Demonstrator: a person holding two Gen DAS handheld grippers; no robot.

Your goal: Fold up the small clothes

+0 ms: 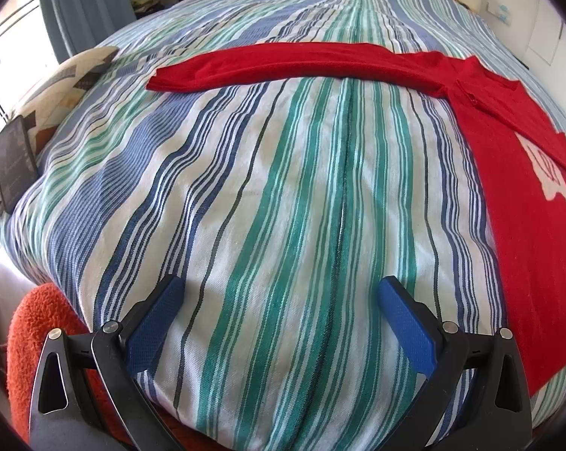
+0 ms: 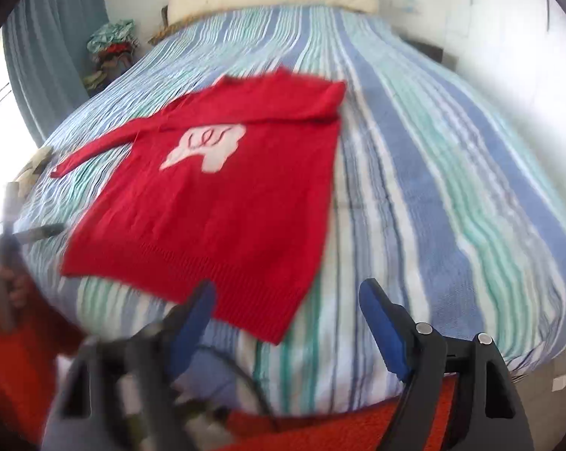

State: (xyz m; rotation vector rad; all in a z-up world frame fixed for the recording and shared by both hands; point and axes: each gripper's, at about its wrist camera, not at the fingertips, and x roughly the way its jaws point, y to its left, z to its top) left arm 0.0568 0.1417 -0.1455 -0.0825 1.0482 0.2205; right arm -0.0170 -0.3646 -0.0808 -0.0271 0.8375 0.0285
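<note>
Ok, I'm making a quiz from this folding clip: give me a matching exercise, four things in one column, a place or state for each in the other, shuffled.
Things:
1. red sweater
2. left sleeve
3. right sleeve
4. right hand-held gripper

Place or state:
A. folded across the chest
B. open, nothing between its pads
C. stretched straight out to the side
D. lying flat on the striped bedspread

Pairs: 1-D, 2-C, 3-A, 4-B
</note>
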